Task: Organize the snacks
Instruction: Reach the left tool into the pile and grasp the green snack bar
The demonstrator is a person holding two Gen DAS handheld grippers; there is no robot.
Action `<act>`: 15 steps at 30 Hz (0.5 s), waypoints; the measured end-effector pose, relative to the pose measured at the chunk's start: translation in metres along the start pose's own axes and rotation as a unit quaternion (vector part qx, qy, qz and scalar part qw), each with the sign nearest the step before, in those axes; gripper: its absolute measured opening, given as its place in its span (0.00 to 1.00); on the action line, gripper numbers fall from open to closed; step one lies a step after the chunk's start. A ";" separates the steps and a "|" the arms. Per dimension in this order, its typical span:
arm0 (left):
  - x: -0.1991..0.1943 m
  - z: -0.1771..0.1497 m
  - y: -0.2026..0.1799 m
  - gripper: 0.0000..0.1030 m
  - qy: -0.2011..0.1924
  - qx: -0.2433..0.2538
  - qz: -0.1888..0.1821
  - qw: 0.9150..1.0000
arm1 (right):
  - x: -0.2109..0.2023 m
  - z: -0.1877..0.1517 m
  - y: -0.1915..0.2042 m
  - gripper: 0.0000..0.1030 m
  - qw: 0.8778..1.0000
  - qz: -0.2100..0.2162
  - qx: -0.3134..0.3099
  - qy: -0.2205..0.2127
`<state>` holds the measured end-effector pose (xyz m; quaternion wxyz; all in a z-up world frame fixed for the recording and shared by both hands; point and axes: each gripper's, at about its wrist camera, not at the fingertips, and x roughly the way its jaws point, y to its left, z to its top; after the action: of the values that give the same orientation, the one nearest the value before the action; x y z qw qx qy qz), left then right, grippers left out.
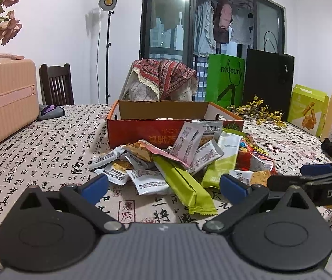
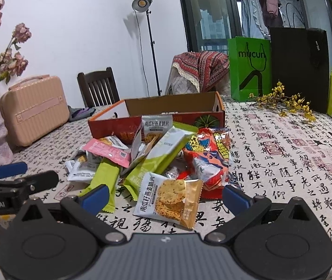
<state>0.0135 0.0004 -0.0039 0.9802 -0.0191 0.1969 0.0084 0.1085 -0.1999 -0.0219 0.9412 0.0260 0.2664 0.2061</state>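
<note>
Nearest the right gripper [image 2: 164, 197], whose jaws stand spread wide with nothing in them, lies a white-and-gold cracker packet [image 2: 170, 199], flat on the table [image 2: 282, 163] and directly between the blue fingertips [image 2: 95, 196], its long axis running roughly away from the camera, tilted a little to the right. The left gripper [image 1: 164, 185] is likewise released and empty; ahead of it, between its tips, a long green bar [image 1: 182, 182] points slantwise toward the camera. For the cracker packet the right hand looks the nearer, so I judge it the natural first pick.

Both belong to one snack pile [image 2: 151, 158] heaped against the near wall of the orange cardboard box [image 2: 166, 107], which stands open behind it. I count about three green wrappers, one large red bag [image 2: 209, 156], one pink packet [image 2: 107, 150], and several white cracker packets, too overlapped to number exactly. One box, two grippers.
</note>
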 end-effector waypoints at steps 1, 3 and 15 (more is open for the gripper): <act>0.002 0.001 0.001 1.00 0.001 -0.001 0.002 1.000 | 0.004 0.000 0.000 1.00 1.000 0.000 0.000 0.004; 0.007 0.001 0.002 1.00 0.005 -0.003 0.005 1.000 | 0.014 -0.001 0.001 1.00 1.000 -0.001 0.000 0.013; 0.029 -0.002 0.011 1.00 0.032 -0.010 0.015 0.999 | 0.070 -0.010 0.008 0.86 0.998 -0.031 -0.020 0.048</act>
<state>0.0387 0.0115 -0.0175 0.9730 -0.0264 0.2279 0.0246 0.1542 -0.1647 -0.0638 0.9335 -0.0107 0.3080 0.1833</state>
